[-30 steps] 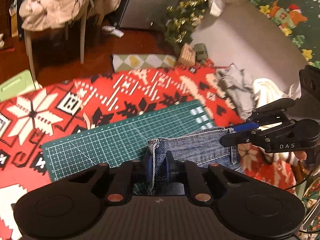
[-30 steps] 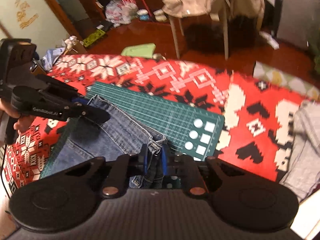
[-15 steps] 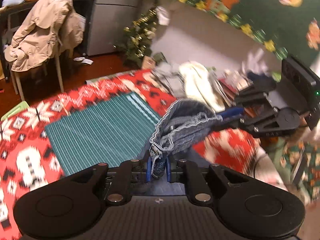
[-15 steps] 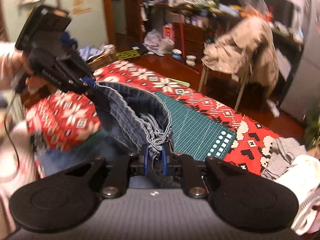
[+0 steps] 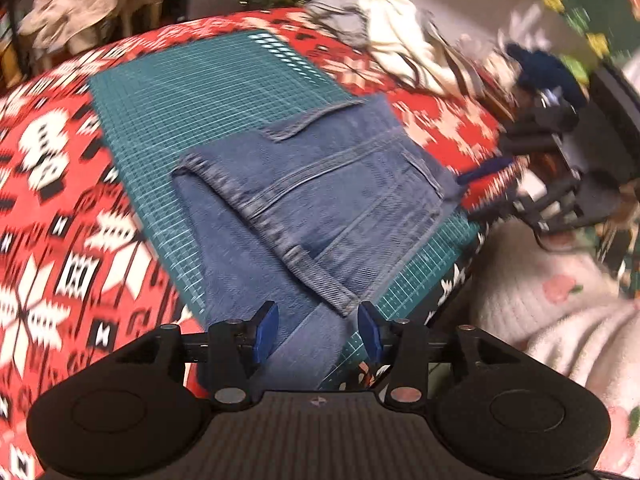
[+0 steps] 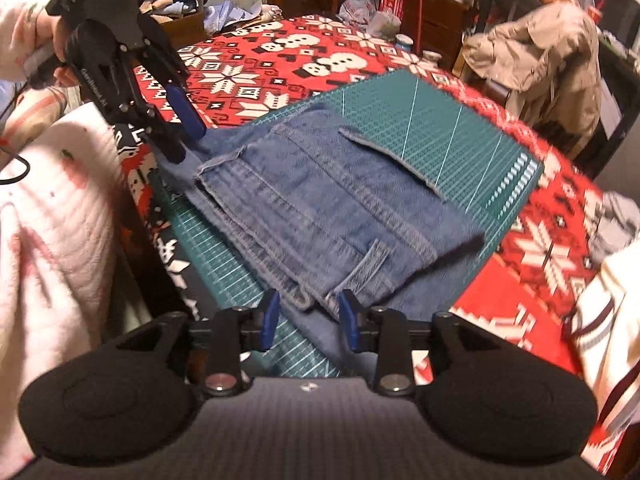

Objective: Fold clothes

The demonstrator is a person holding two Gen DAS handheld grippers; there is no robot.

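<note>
We see the jeans (image 5: 320, 200) lying folded on the green mat (image 5: 192, 92), just ahead of both grippers. Our left gripper (image 5: 318, 326) has its blue pads spread apart over the near denim edge, gripping nothing; our right gripper (image 6: 307, 318) is likewise spread, a belt loop and waistband corner between its pads. The denim is faded blue with heavy stitched seams. The gridded mat rests on a red patterned cloth (image 6: 280, 60).
</note>
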